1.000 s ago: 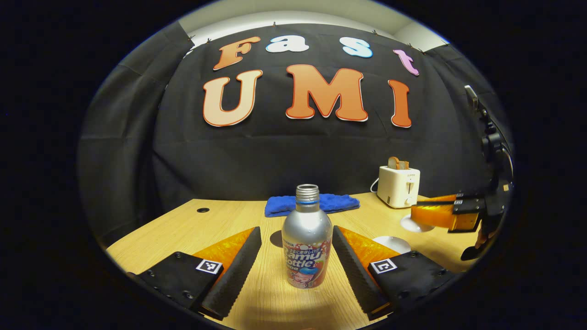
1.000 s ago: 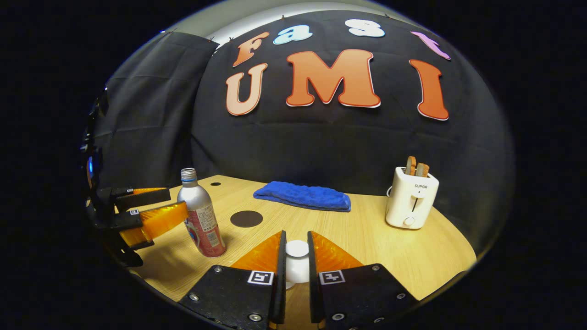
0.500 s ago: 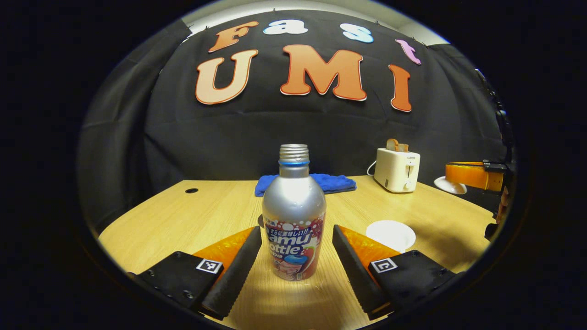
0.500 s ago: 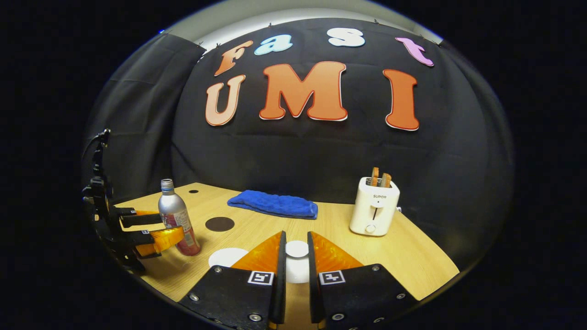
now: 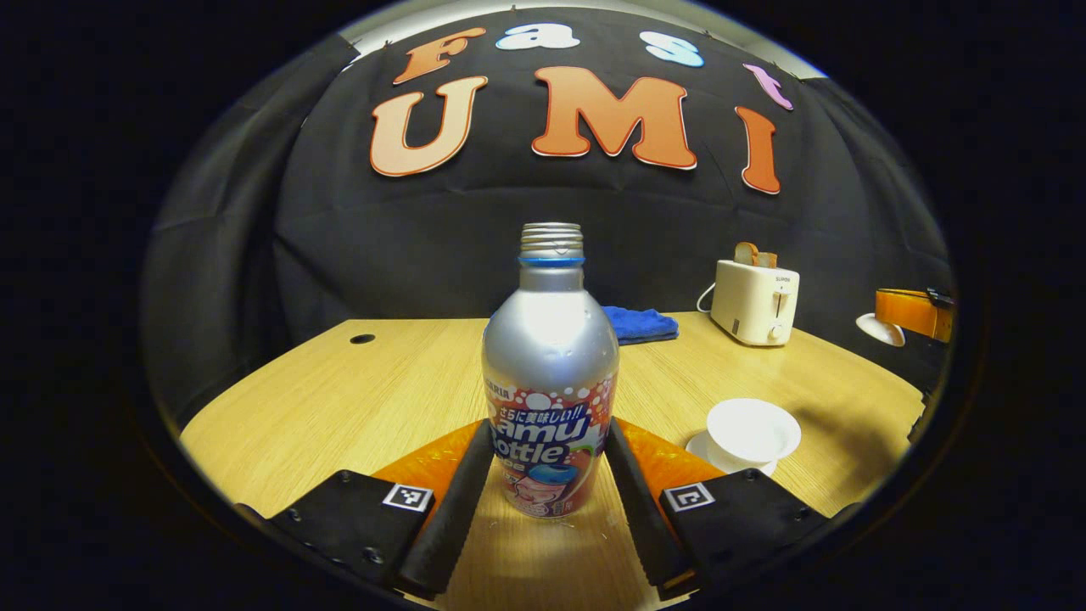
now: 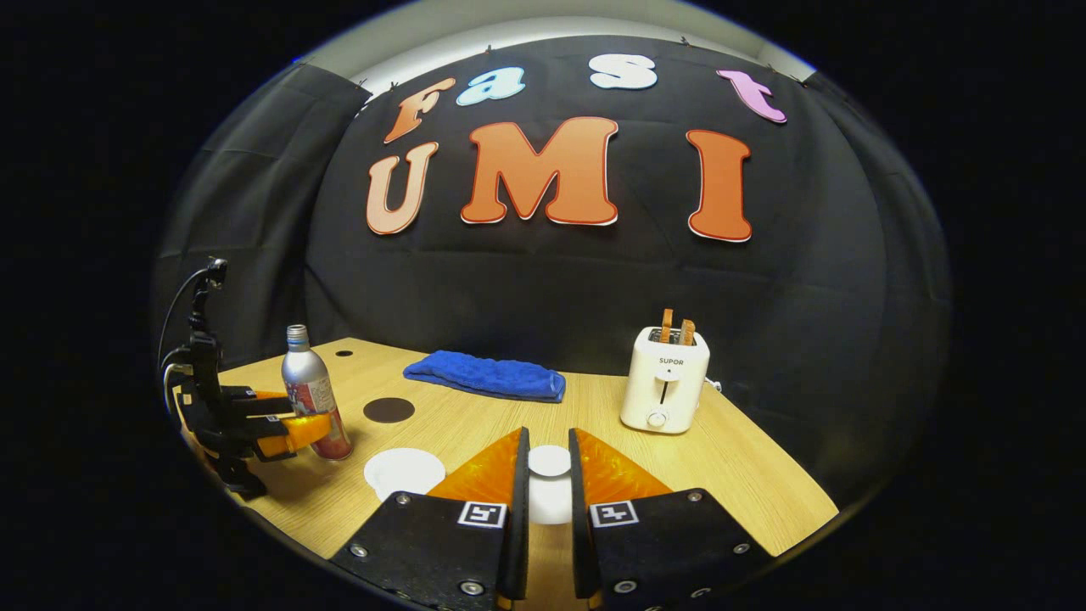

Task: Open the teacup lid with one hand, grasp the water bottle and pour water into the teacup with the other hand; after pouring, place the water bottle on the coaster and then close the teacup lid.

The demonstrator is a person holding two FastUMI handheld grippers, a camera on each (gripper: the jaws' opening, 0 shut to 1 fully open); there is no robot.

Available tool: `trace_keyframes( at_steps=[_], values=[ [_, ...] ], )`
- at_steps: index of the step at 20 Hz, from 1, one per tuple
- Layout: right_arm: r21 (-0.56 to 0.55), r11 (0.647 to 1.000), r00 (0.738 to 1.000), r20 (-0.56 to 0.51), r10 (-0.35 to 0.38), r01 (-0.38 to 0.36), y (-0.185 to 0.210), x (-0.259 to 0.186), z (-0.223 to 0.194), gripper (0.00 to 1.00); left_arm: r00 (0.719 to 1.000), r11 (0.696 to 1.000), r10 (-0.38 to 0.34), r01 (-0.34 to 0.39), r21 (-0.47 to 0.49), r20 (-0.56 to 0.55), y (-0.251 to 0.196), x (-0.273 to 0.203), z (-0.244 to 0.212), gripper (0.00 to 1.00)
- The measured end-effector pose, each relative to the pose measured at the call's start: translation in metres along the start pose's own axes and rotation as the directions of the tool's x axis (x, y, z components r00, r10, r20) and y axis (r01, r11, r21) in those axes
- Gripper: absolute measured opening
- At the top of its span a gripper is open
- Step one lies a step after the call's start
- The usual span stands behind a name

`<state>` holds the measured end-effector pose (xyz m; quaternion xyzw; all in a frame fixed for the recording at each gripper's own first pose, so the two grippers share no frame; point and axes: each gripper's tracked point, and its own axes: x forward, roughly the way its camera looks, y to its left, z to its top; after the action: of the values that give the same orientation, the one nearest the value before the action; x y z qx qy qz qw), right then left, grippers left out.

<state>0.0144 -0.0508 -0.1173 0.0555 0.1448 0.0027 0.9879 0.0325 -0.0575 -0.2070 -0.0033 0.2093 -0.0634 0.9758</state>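
While the left gripper (image 5: 550, 475) clasps the water bottle (image 5: 550, 373) low on its printed label, a finger pressed to each side, the bottle stands upright and uncapped on the tabletop (image 5: 356, 399), and in the right gripper view that gripper (image 6: 293, 417) is seen at the bottle (image 6: 310, 399) near the left edge. The right gripper (image 6: 548, 501) is clenched on the white teacup lid (image 6: 550, 484), held up off the cup. The open teacup (image 5: 752, 431) sits on its saucer right of the bottle, with the dark round coaster (image 6: 389, 410) beyond it. Farther back lie a blue cloth (image 6: 485, 377) and a white toaster (image 6: 663, 386)
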Motion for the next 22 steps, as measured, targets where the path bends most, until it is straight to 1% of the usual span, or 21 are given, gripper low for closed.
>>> trace_keyframes(
  at_steps=[1,2,3,4,5,6,7,8,9,10,11,12,16,19,22],
  values=[
    [0.003,1.000,1.000,0.003,-0.001,0.001,-0.002,-0.002,0.001,0.22,1.000,1.000,0.008,-0.008,0.020,0.013,0.002,0.001,0.007,0.80],
    [0.008,1.000,1.000,0.007,-0.005,0.005,-0.004,-0.003,0.002,0.22,1.000,0.999,0.021,-0.022,0.042,0.021,0.004,0.000,0.010,0.83],
    [0.013,1.000,1.000,0.010,-0.006,0.006,-0.006,-0.005,0.003,0.22,0.999,0.997,0.029,-0.031,0.071,0.019,0.006,0.001,0.013,0.82],
    [0.020,1.000,1.000,0.015,-0.012,0.012,-0.009,-0.006,0.004,0.22,0.999,0.994,0.037,-0.039,0.100,0.019,0.007,0.002,0.016,0.77],
    [0.028,0.999,1.000,0.018,-0.016,0.015,-0.011,-0.008,0.004,0.22,0.999,0.990,0.040,-0.042,0.133,0.023,0.007,0.003,0.020,0.77],
    [0.037,0.999,1.000,0.021,-0.022,0.021,-0.015,-0.009,0.005,0.22,0.999,0.983,0.046,-0.050,0.174,0.028,0.008,0.001,0.024,0.77],
    [0.044,0.999,0.999,0.020,-0.026,0.025,-0.018,-0.011,0.003,0.22,0.998,0.973,0.056,-0.062,0.220,0.035,0.010,0.000,0.027,0.82],
    [0.049,0.998,0.999,0.022,-0.029,0.028,-0.020,-0.012,0.003,0.22,0.997,0.962,0.058,-0.068,0.266,0.044,0.010,0.001,0.030,0.82],
    [0.055,0.998,0.999,0.022,-0.032,0.030,-0.022,-0.013,0.002,0.22,0.997,0.948,0.063,-0.077,0.309,0.053,0.011,0.000,0.032,0.78],
    [0.060,0.998,0.999,0.024,-0.034,0.033,-0.024,-0.015,0.002,0.22,0.996,0.933,0.070,-0.086,0.350,0.057,0.012,0.000,0.032,0.77],
    [0.063,0.997,0.999,0.024,-0.037,0.035,-0.026,-0.016,0.001,0.22,0.995,0.913,0.075,-0.095,0.398,0.064,0.012,-0.001,0.034,0.82],
    [0.064,0.997,0.999,0.025,-0.040,0.038,-0.028,-0.017,0.000,0.22,0.994,0.893,0.080,-0.104,0.439,0.073,0.012,0.000,0.039,0.78],
    [0.071,0.996,0.999,0.023,-0.047,0.046,-0.035,-0.023,-0.003,0.22,0.992,0.806,0.084,-0.124,0.579,0.096,0.009,0.006,0.044,0.77],
    [0.066,0.997,0.998,0.025,-0.052,0.050,-0.037,-0.026,-0.006,0.22,0.989,0.721,0.088,-0.143,0.678,0.116,0.011,0.007,0.047,0.78],
    [0.071,0.996,0.998,0.027,-0.053,0.051,-0.040,-0.030,-0.007,0.22,0.989,0.633,0.081,-0.145,0.761,0.121,0.009,0.006,0.046,0.78]
  ],
)
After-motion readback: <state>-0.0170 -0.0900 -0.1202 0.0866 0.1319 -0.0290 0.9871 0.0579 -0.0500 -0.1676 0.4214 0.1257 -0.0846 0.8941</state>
